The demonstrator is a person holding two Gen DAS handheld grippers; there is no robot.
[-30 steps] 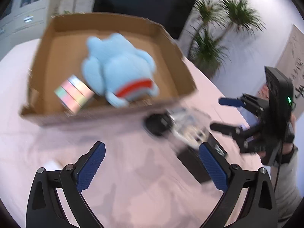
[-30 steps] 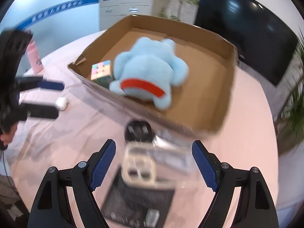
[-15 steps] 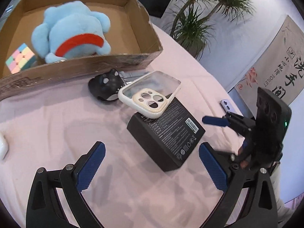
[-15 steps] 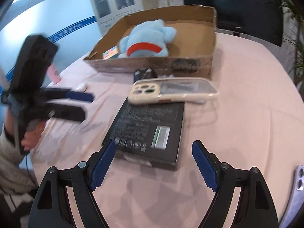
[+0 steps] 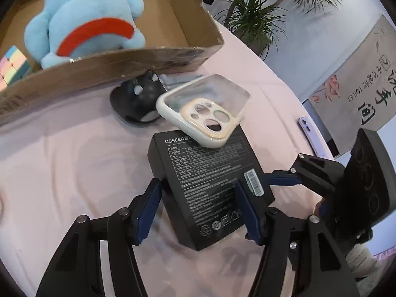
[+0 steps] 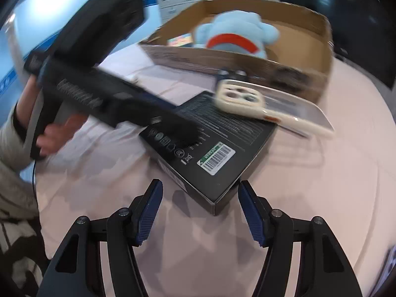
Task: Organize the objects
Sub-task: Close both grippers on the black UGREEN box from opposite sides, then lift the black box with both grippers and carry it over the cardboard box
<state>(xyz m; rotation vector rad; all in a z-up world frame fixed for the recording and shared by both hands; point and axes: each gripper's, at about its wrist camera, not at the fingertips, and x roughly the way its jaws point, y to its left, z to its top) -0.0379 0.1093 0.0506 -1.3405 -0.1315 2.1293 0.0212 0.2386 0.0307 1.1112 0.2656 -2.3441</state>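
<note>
A black UGREEN box (image 5: 210,180) lies flat on the pink tablecloth. A white phone case (image 5: 203,116) leans across its far end and against a small black round gadget (image 5: 138,99). My left gripper (image 5: 199,210) straddles the box's near part. Its jaws are closing with the box between them, and I see no firm press. In the right wrist view my right gripper (image 6: 200,210) is closing too, with the box's (image 6: 210,146) near corner just ahead of its pads. The left gripper (image 6: 173,116) shows there as a blur over the box top.
A cardboard box (image 5: 193,24) behind holds a blue plush (image 5: 84,17) and a pastel cube (image 5: 12,66). A lilac phone (image 5: 308,128) lies near the table's right edge. The right gripper (image 5: 292,183) and the hand holding it crowd the black box's right side. Plants and a sign stand beyond.
Both grippers came down and in toward the black box, and both pairs of jaws narrowed. The left now straddles the box, and the right has reached its corner.
</note>
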